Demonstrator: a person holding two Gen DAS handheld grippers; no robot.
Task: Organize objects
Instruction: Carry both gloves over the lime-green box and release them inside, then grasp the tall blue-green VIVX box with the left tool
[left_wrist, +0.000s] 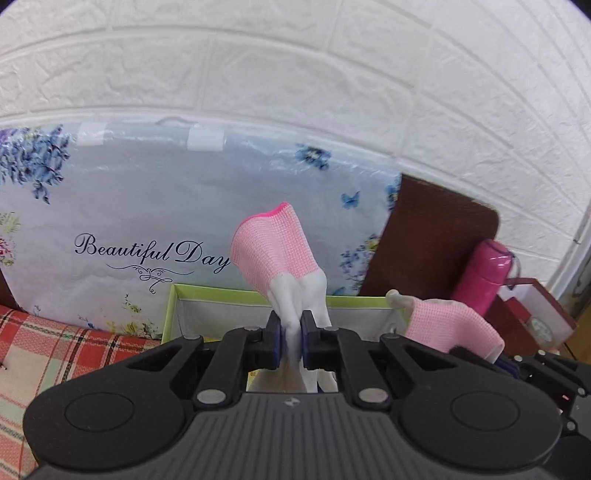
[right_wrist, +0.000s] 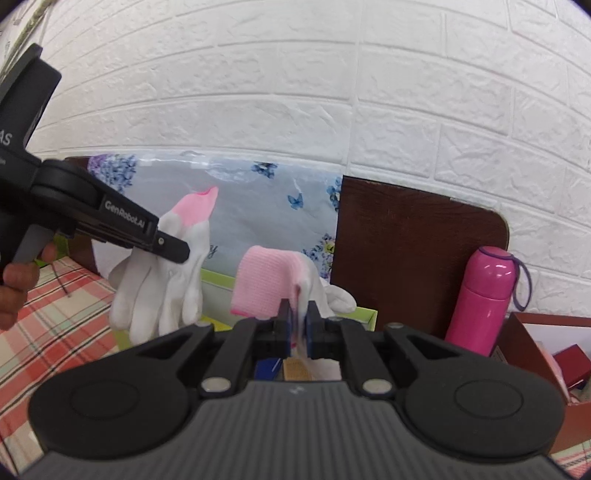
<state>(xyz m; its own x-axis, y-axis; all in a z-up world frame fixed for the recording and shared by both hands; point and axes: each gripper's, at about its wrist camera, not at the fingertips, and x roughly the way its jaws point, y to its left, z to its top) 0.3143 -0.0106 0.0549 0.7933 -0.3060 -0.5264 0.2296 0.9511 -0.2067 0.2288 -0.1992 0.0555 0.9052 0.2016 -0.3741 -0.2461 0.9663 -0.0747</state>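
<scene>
Each gripper holds one white glove with a pink knitted cuff. In the left wrist view my left gripper (left_wrist: 291, 325) is shut on the white part of the left glove (left_wrist: 273, 251), whose cuff stands upward. The right glove (left_wrist: 443, 325) shows low at the right. In the right wrist view my right gripper (right_wrist: 300, 317) is shut on the right glove (right_wrist: 258, 284), cuff drooping to the left. My left gripper (right_wrist: 181, 254) is at the left, and the left glove's fingers (right_wrist: 162, 288) hang below it. Both gloves hover over a green-rimmed box (left_wrist: 221, 291).
A floral plastic bag (left_wrist: 147, 206) printed "Beautiful Day" leans on the white brick wall, with a brown board (right_wrist: 417, 251) beside it. A pink bottle (right_wrist: 480, 299) and a red box (right_wrist: 535, 350) stand at the right. Checked cloth (left_wrist: 44, 350) covers the surface. A hand (right_wrist: 14, 288) grips the left handle.
</scene>
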